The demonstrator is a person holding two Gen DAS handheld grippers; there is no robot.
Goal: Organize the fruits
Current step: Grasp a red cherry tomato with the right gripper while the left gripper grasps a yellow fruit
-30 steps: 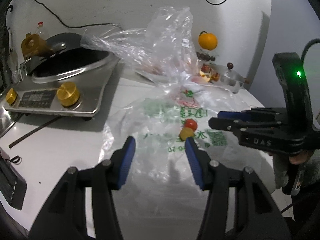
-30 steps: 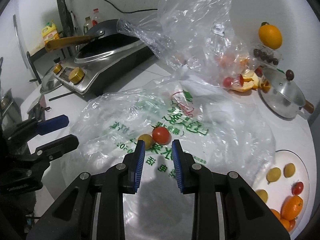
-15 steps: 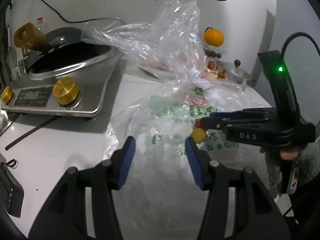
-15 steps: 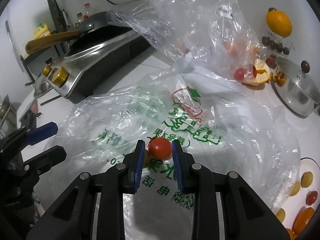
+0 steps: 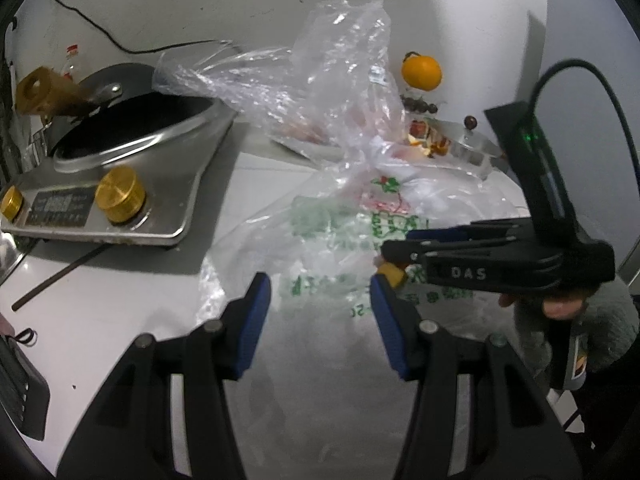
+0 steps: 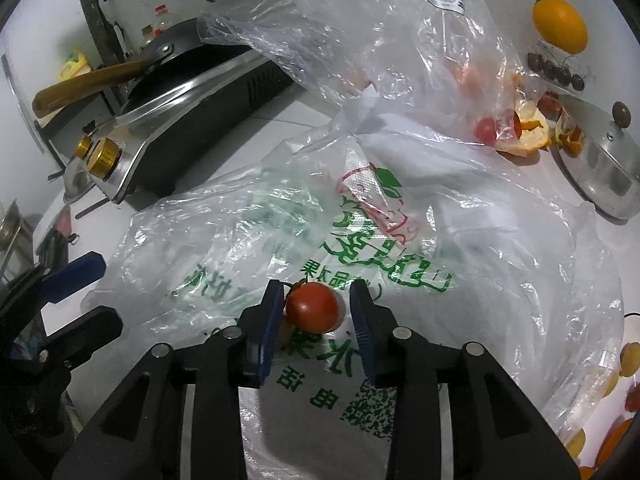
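Right gripper (image 6: 316, 312), jaws just opened, is set around a round red tomato (image 6: 313, 307) on a printed clear plastic bag (image 6: 400, 248); left gripper (image 5: 320, 312) jaws are spread, empty.

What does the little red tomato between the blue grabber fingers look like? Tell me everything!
The small round red cherry tomato is smooth and shiny, with a bit of dark stalk at its top. It lies on the crinkly clear plastic bag with green printing, between the blue pads of the right gripper, whose jaws have just been opening. The left pad looks to touch it; a gap shows on the right. A small yellow fruit peeks out behind it, mostly hidden.
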